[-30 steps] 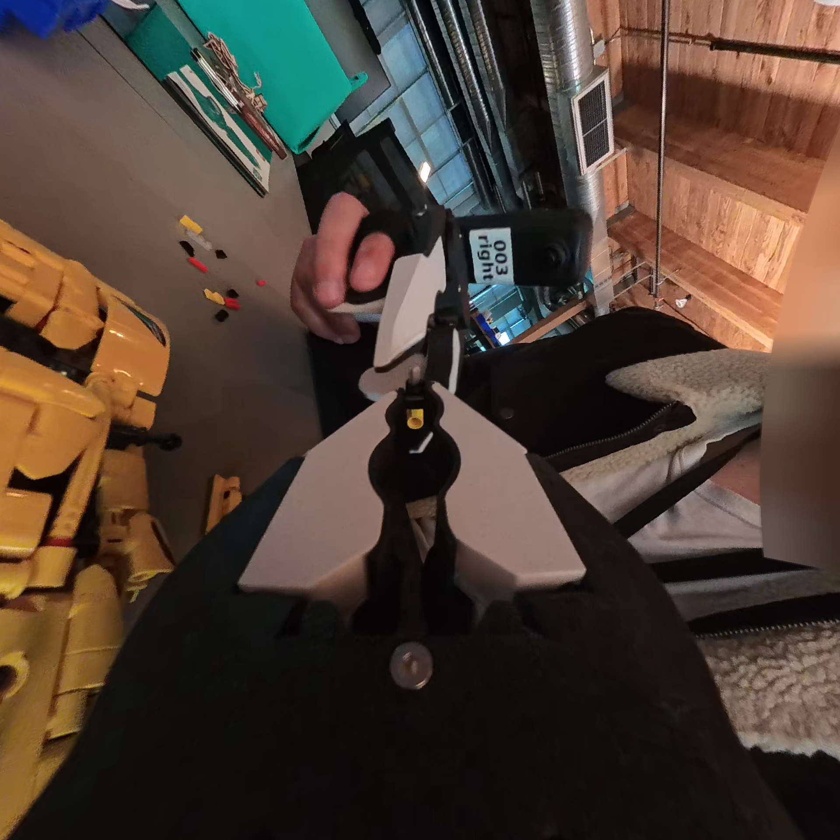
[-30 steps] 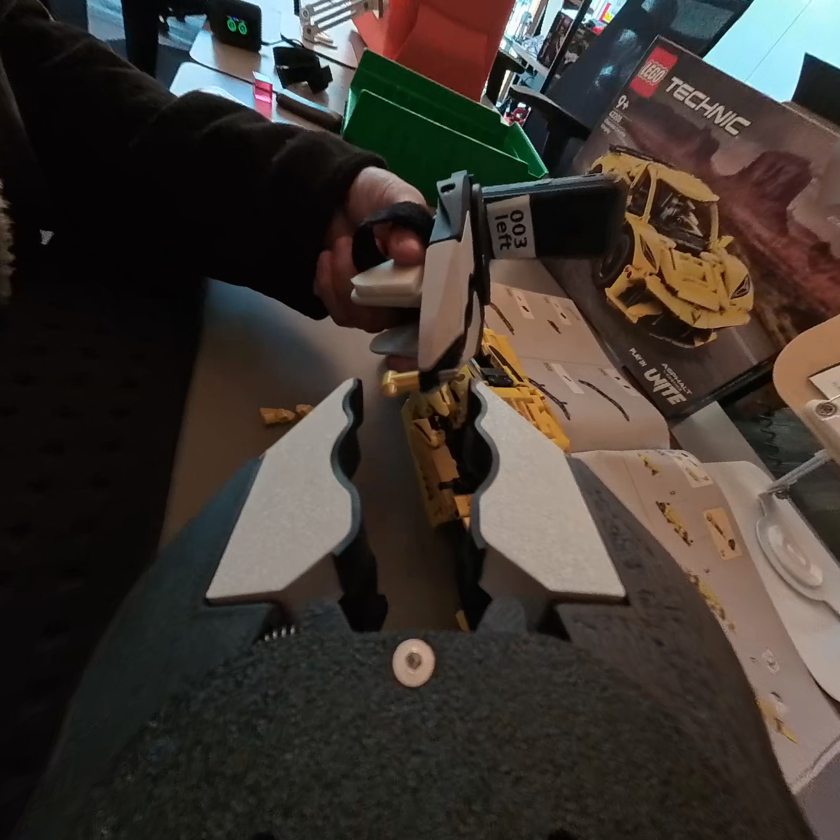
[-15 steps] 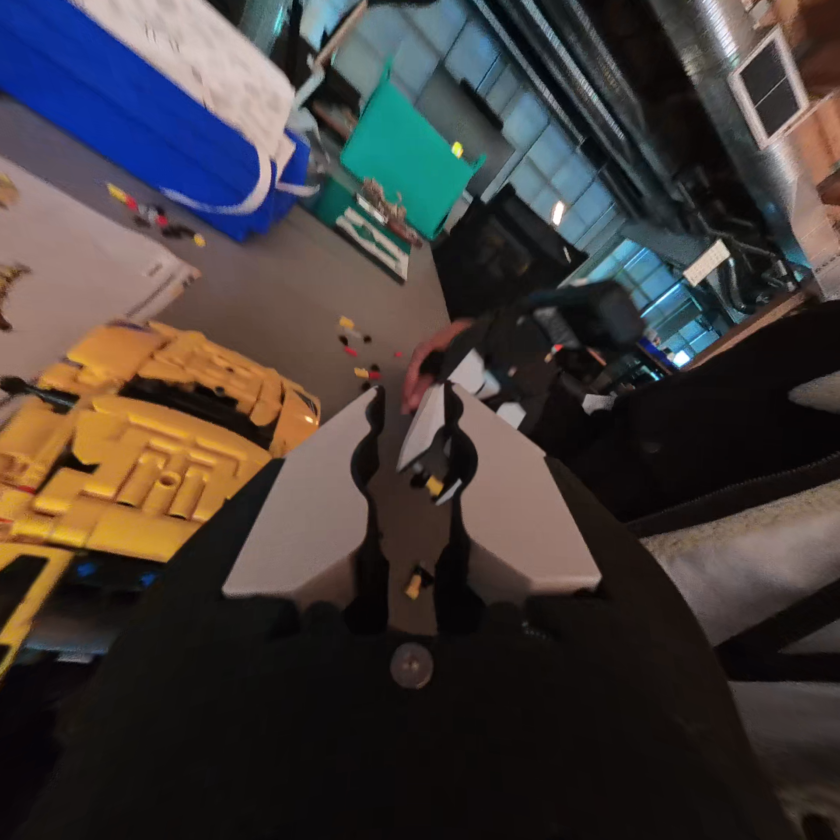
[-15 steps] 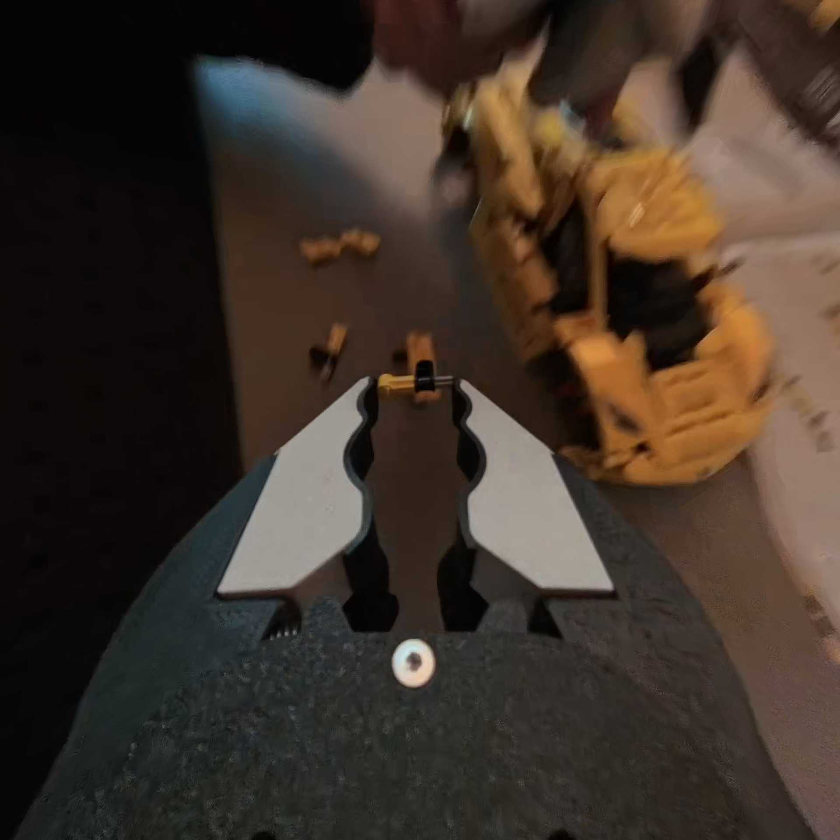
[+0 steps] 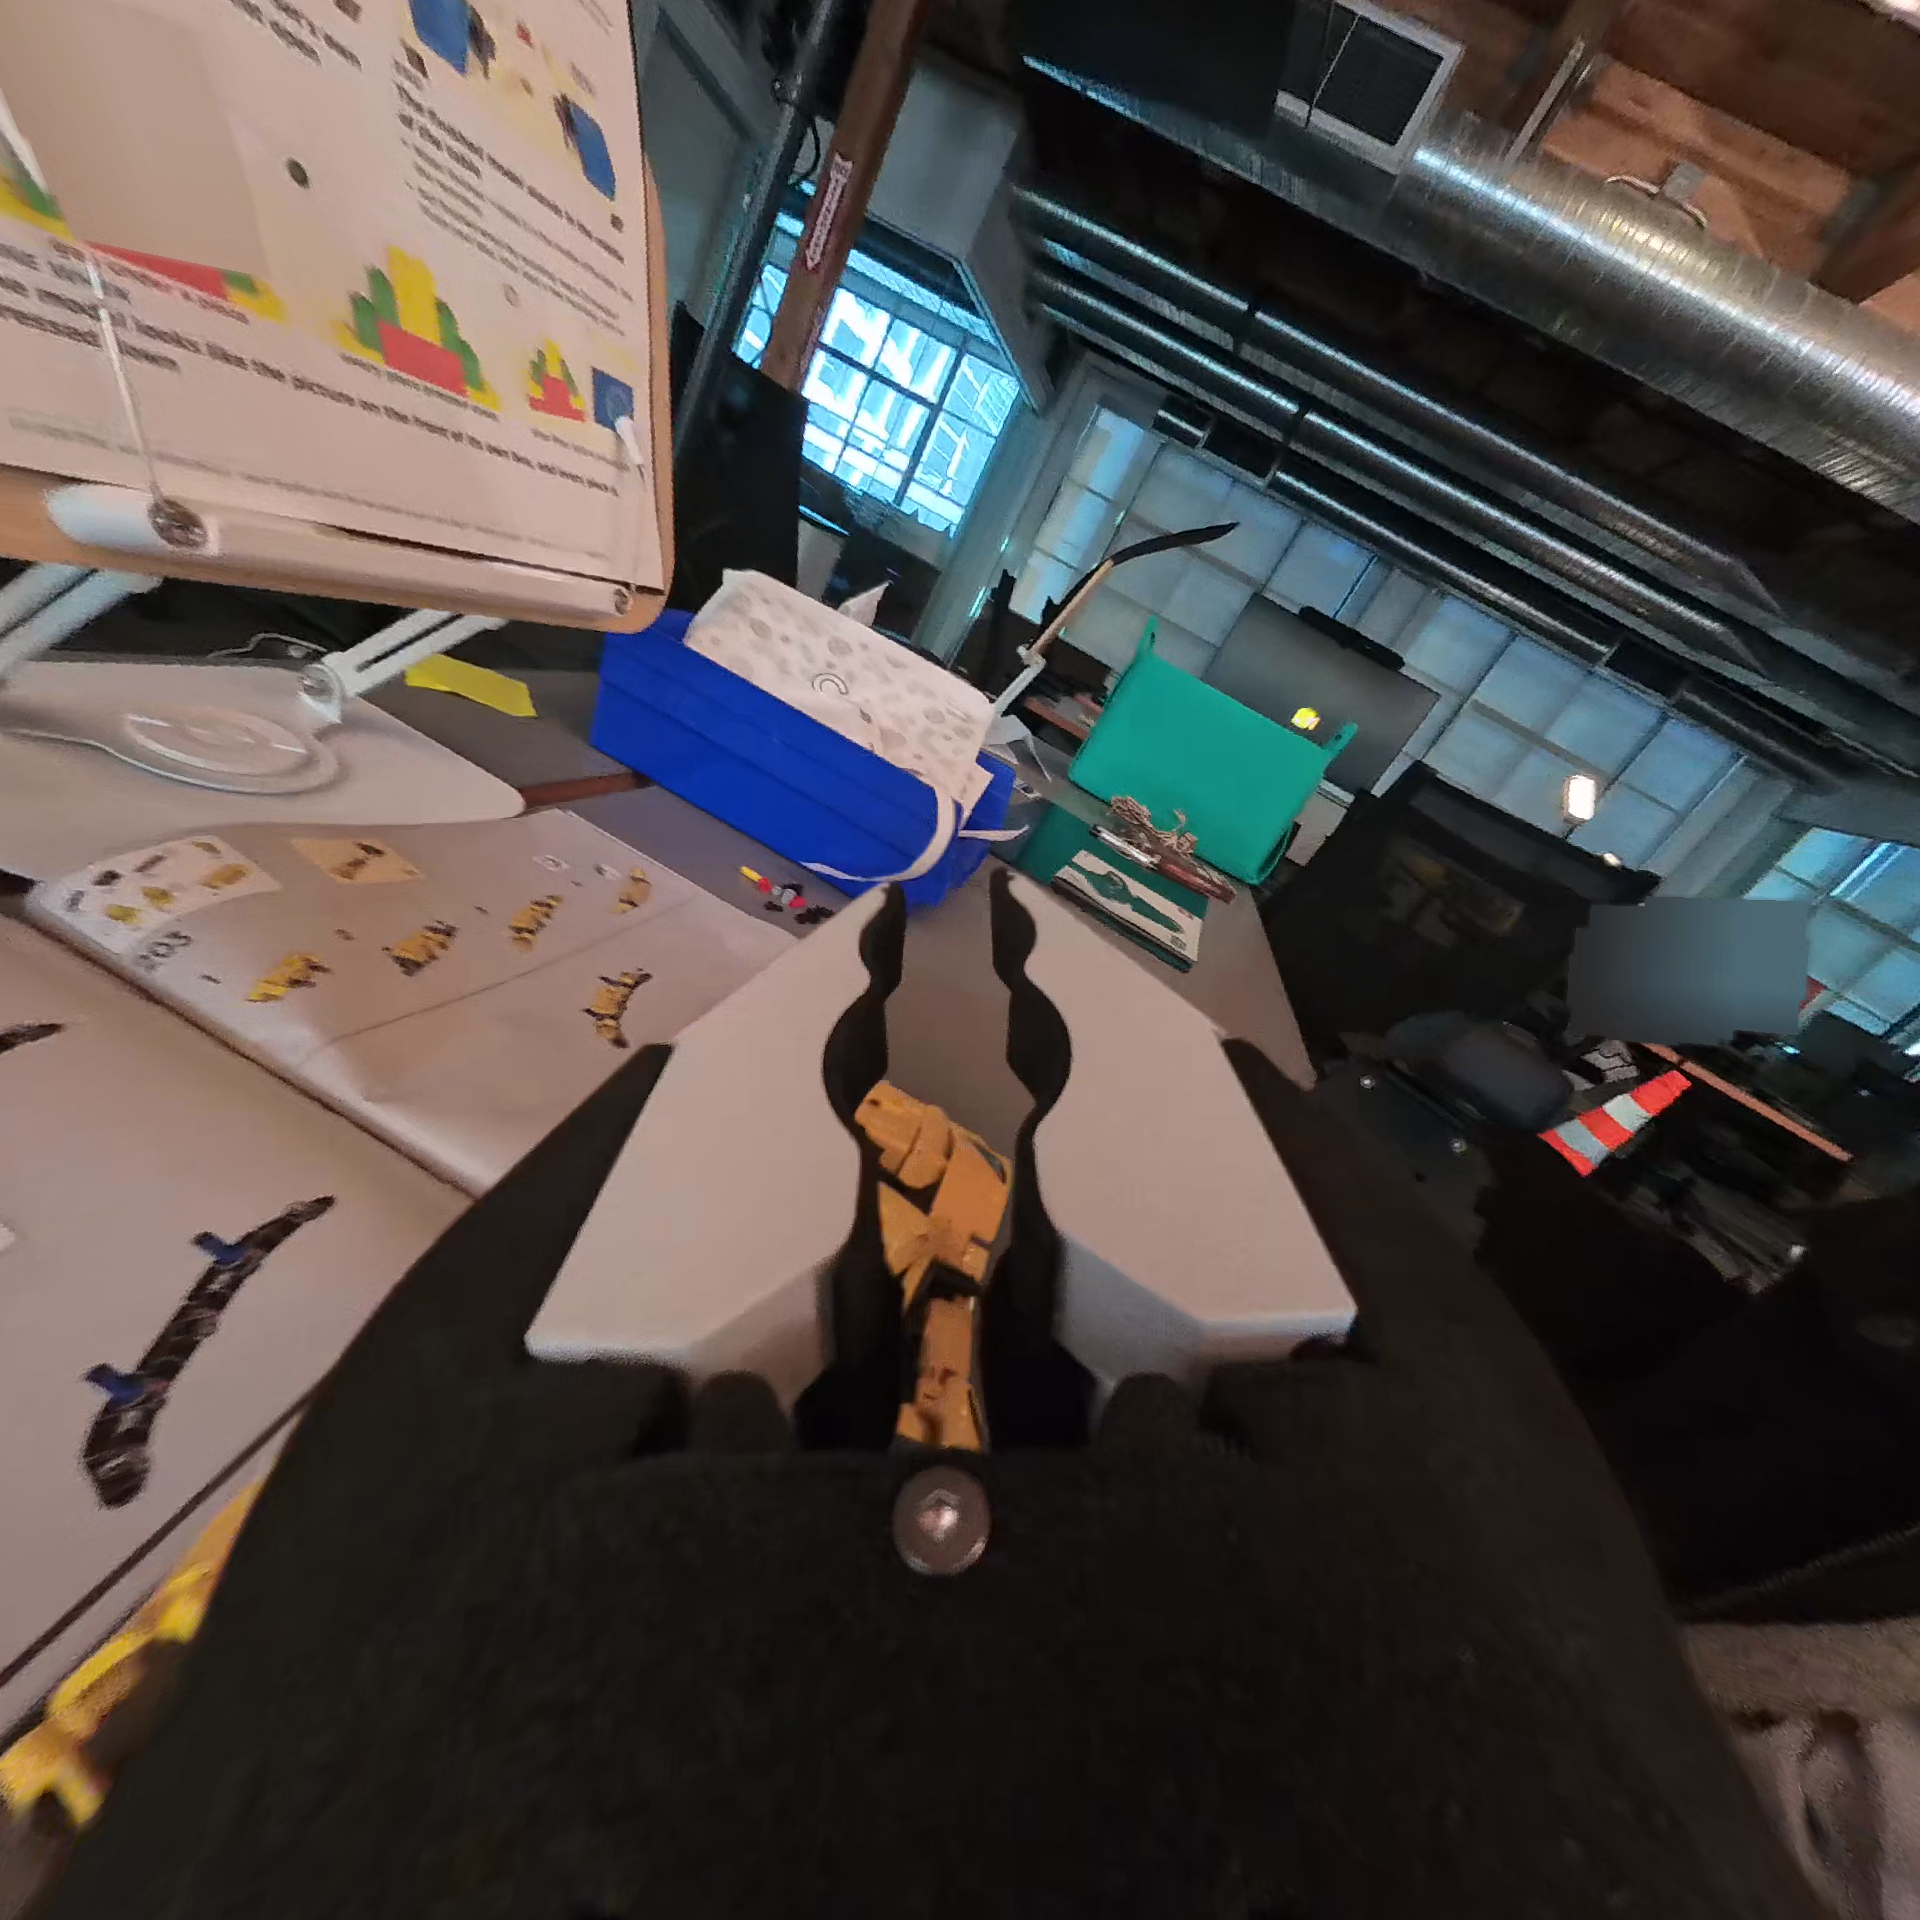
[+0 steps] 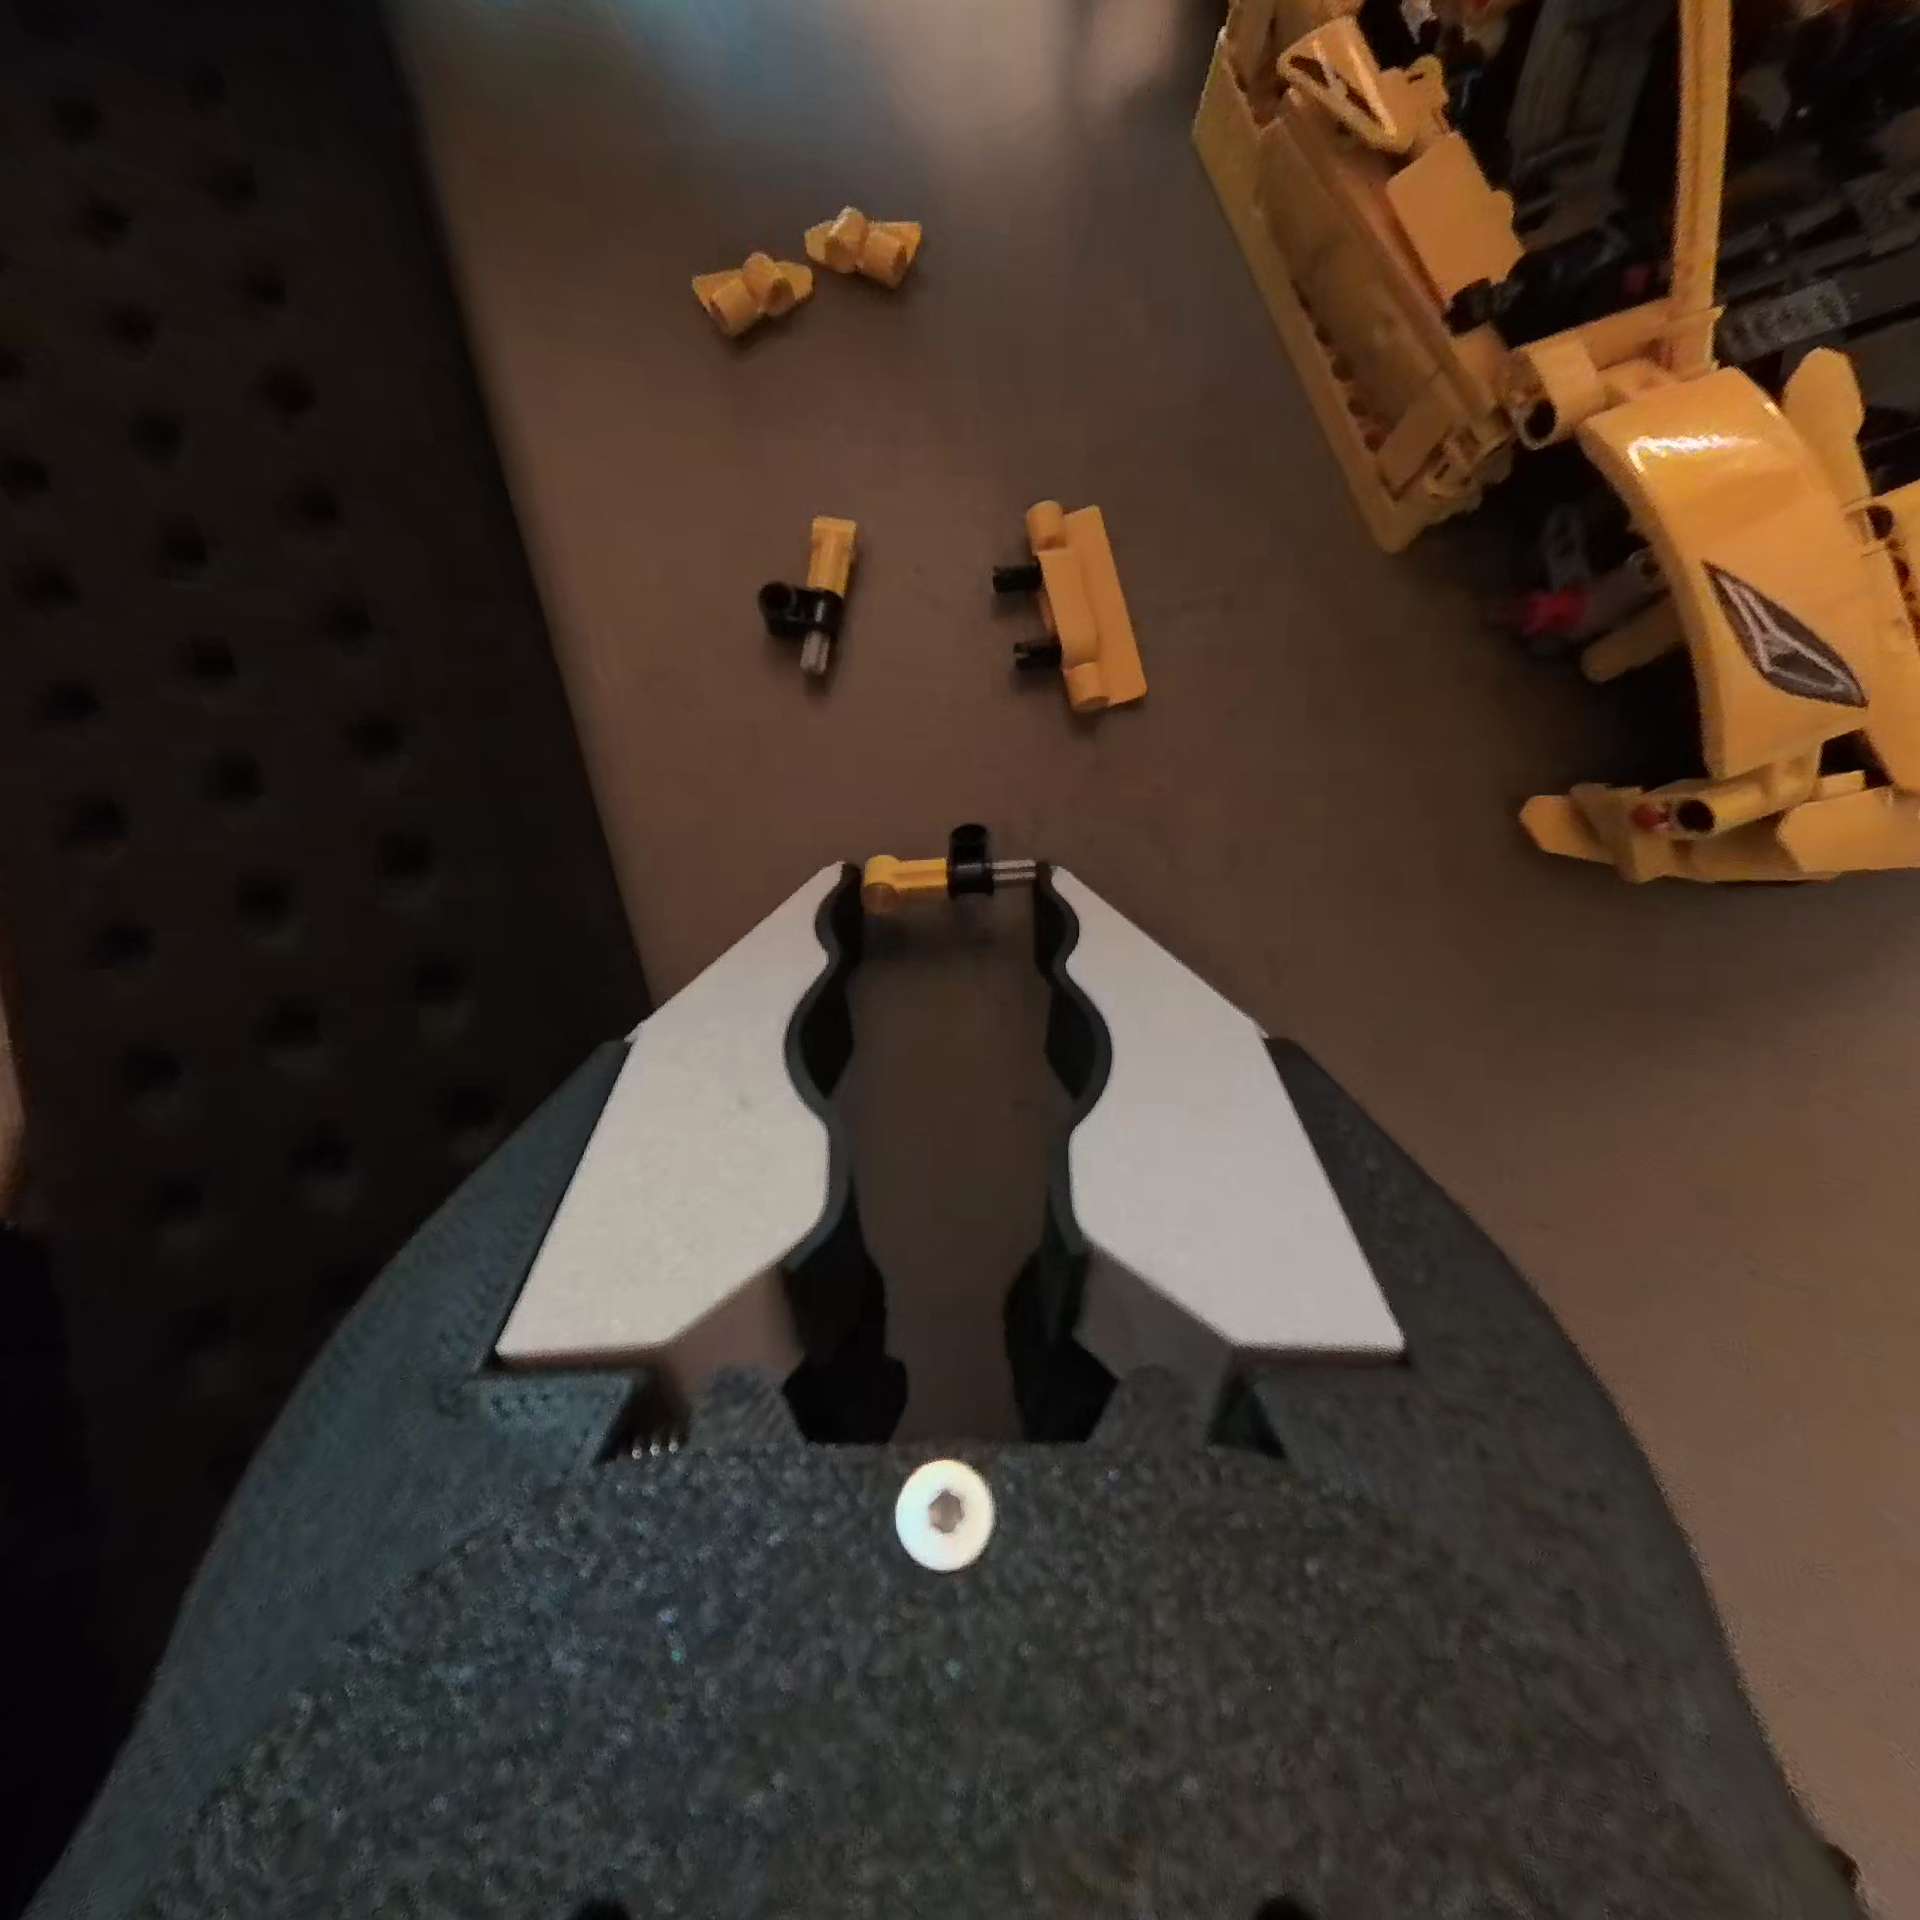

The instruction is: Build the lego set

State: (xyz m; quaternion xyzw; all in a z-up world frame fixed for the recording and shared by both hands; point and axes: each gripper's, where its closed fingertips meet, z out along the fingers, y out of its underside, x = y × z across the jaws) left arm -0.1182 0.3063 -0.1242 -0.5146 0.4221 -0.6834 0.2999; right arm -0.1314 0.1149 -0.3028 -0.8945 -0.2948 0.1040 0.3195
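My right gripper (image 6: 948, 875) is shut on a small yellow, black and grey pin piece (image 6: 920, 875), gripped end to end between its tips just above the grey table. A matching pin piece (image 6: 819, 597), a yellow panel with two black pins (image 6: 1086, 623) and two yellow connectors (image 6: 753, 296) (image 6: 864, 249) lie beyond it. The yellow Lego car (image 6: 1558, 416) stands to the right. My left gripper (image 5: 940, 914) is open and empty; part of the yellow car (image 5: 935, 1195) shows below, between its fingers.
Open instruction pages (image 5: 416, 987) lie left of the left gripper. A board with a printed sheet (image 5: 312, 260) stands over a white stand base (image 5: 229, 748). A blue bin (image 5: 769, 769) and a green bin (image 5: 1195, 769) sit behind. A dark perforated mat (image 6: 208, 623) borders the table.
My left gripper let go of the pin piece, and my right gripper now holds it. The right gripper moved down toward the table. The left gripper swung away over the car.
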